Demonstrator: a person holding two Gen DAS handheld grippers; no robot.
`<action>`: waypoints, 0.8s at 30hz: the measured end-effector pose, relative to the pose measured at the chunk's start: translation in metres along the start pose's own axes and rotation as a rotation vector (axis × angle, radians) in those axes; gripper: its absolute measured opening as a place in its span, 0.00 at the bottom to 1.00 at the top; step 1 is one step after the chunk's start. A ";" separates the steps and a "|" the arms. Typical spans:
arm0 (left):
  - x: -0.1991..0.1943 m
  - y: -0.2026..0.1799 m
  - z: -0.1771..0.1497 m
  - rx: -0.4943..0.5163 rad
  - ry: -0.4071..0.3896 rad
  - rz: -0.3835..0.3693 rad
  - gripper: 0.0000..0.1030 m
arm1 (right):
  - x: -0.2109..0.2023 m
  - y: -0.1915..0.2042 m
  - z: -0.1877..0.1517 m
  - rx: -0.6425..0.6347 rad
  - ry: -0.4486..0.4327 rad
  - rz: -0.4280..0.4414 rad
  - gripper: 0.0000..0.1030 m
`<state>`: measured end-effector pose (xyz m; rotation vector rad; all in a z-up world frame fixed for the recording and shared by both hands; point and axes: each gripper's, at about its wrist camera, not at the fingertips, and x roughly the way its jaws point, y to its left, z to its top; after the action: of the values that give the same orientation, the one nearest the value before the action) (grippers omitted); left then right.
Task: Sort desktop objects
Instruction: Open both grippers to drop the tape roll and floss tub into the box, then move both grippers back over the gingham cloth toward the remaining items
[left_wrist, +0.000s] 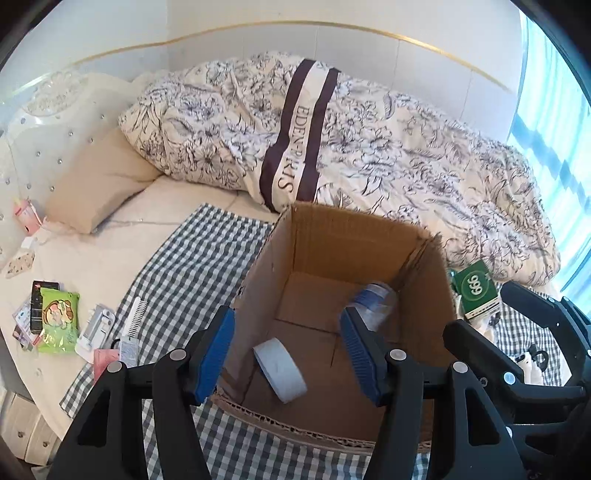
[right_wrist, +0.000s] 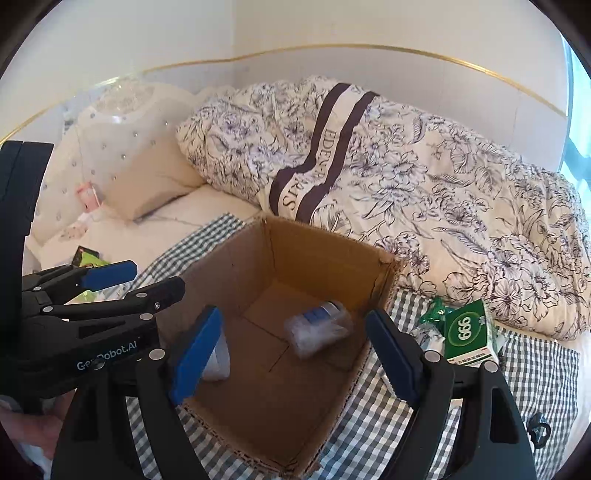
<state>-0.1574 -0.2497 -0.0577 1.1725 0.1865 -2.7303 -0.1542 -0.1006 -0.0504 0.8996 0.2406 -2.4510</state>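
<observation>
Checked cloth (left_wrist: 192, 258) covers the near part of the bed, and above it we hold both grippers: the left gripper (left_wrist: 288, 354) and the right gripper (right_wrist: 295, 350) each have their fingers spread wide with nothing between them. Just below them stands the open cardboard box (left_wrist: 417, 291), its mouth facing up. Inside, a white tape roll (left_wrist: 280, 373) lies tilted on the floor near the left wall, partly hidden by a finger in the right view. Farther in, a clear plastic bottle (right_wrist: 317, 328) lies on its side, blue-labelled end toward the far corner; its outline is blurred. Right of the box sits a green packet (right_wrist: 469, 332); left of it, a white comb (left_wrist: 133, 317) and small clutter. Beyond lies a floral duvet (left_wrist: 369, 147).
</observation>
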 end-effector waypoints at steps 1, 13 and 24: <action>-0.005 -0.001 0.001 0.000 -0.008 -0.001 0.61 | -0.005 -0.001 0.000 0.002 -0.007 -0.002 0.79; -0.078 -0.038 0.002 0.011 -0.127 -0.036 0.61 | -0.090 -0.027 -0.003 0.014 -0.109 -0.057 0.79; -0.147 -0.095 -0.009 0.030 -0.251 -0.120 0.61 | -0.186 -0.067 -0.026 0.054 -0.200 -0.156 0.79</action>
<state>-0.0703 -0.1403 0.0483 0.8383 0.1903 -2.9625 -0.0547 0.0407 0.0488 0.6726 0.1797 -2.6816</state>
